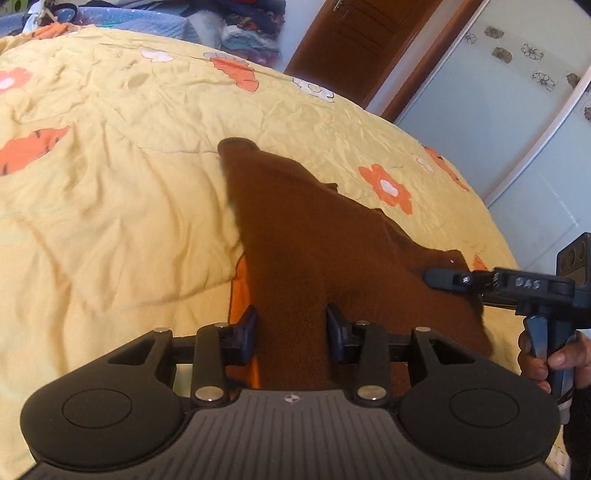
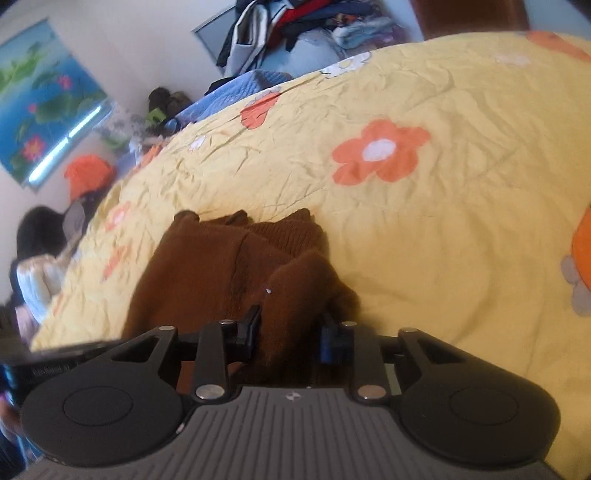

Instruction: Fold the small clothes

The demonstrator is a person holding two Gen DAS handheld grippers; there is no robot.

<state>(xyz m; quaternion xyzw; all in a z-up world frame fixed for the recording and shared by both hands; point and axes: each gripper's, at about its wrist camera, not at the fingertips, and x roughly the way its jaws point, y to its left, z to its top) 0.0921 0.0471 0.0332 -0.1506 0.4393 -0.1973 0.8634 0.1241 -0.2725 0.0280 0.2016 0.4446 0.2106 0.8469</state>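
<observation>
Brown knit garment point(image 1: 332, 251) spread on a bed, over a yellow bedspread point(image 1: 110, 184) with orange flowers, one narrow end stretched away toward the far side. Left hand-held gripper point(image 1: 291, 338) low over the near edge, fabric between its fingers; cannot tell whether the pads press it. Right hand-held gripper point(image 2: 291, 332) at the garment's other near corner, a bunched fold of knit filling the gap between its fingers; grip likewise unclear through blur. Heap of clothes point(image 2: 295, 22) beyond the bed. A seated person point(image 2: 37, 266) beside the bed.
</observation>
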